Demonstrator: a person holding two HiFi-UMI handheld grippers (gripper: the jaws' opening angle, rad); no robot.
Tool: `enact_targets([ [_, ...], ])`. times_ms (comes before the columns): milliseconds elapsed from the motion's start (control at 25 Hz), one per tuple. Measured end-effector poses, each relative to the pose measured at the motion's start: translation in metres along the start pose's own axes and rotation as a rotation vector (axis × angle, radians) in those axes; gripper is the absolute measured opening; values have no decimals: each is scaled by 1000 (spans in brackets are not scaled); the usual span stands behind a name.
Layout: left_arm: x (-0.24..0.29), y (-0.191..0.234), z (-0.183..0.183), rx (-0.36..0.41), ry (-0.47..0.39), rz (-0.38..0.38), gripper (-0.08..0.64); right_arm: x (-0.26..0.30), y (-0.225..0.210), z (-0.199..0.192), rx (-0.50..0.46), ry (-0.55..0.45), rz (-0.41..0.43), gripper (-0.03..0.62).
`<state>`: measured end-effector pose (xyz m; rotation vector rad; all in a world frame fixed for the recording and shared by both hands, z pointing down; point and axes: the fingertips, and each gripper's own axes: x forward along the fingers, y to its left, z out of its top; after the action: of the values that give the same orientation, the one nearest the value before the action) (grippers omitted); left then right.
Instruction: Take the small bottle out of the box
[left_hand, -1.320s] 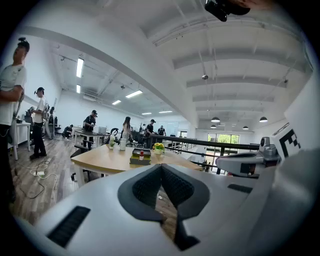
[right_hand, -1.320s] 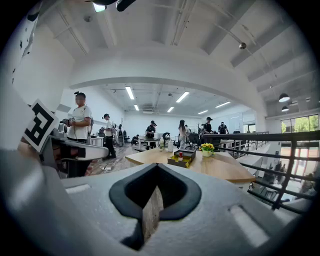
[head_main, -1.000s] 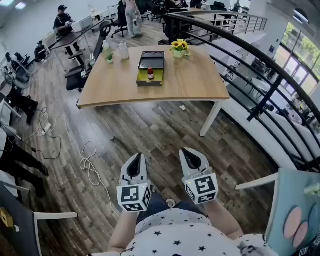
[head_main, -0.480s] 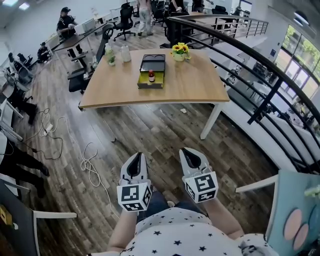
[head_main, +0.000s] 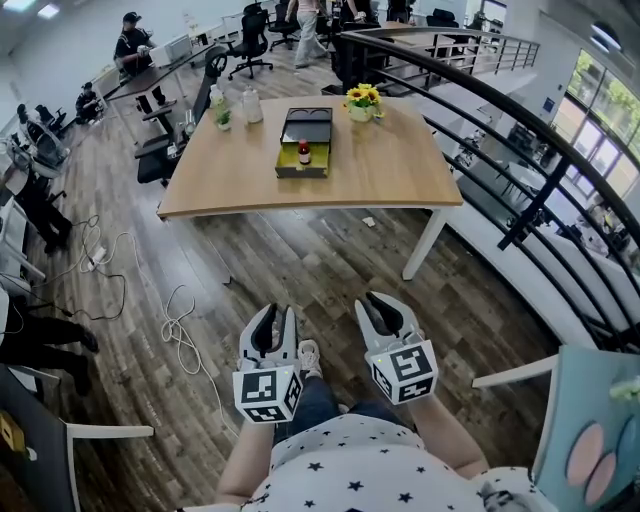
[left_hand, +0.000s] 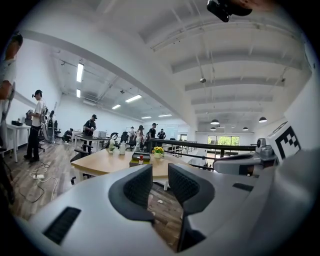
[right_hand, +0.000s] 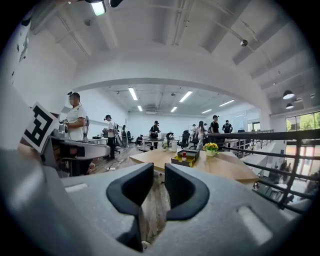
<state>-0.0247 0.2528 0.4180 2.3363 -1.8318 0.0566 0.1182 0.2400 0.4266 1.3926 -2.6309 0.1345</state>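
The small bottle (head_main: 303, 152) with a red cap stands upright in the open dark box (head_main: 305, 128) on the wooden table (head_main: 380, 165), far ahead of me. Both grippers hang low by my body, well short of the table. My left gripper (head_main: 273, 322) has its jaws opening, with nothing between them. My right gripper (head_main: 380, 308) is also opening, with a narrower gap and only floor showing through it. The left gripper view shows the bottle (left_hand: 141, 159) small above the jaws. In the right gripper view the bottle (right_hand: 183, 156) and box (right_hand: 189, 159) lie beyond the jaws.
A pot of yellow flowers (head_main: 360, 98) and two pale bottles (head_main: 248, 103) also stand on the table. A white cable (head_main: 180, 322) loops on the wooden floor at left. A dark railing (head_main: 520, 130) runs along the right. Desks, office chairs and people fill the back.
Both grippers' jaws have parted from shut. My shoe now shows between the grippers. The table sits much as before in view.
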Motion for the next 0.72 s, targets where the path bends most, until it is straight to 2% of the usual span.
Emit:
enact_targets([
  [400, 51, 17, 1, -5, 6, -19, 131, 49, -25, 1, 14, -1, 8, 134],
  [720, 110, 43, 11, -2, 11, -32, 155, 110, -48, 14, 18, 7, 19, 191],
])
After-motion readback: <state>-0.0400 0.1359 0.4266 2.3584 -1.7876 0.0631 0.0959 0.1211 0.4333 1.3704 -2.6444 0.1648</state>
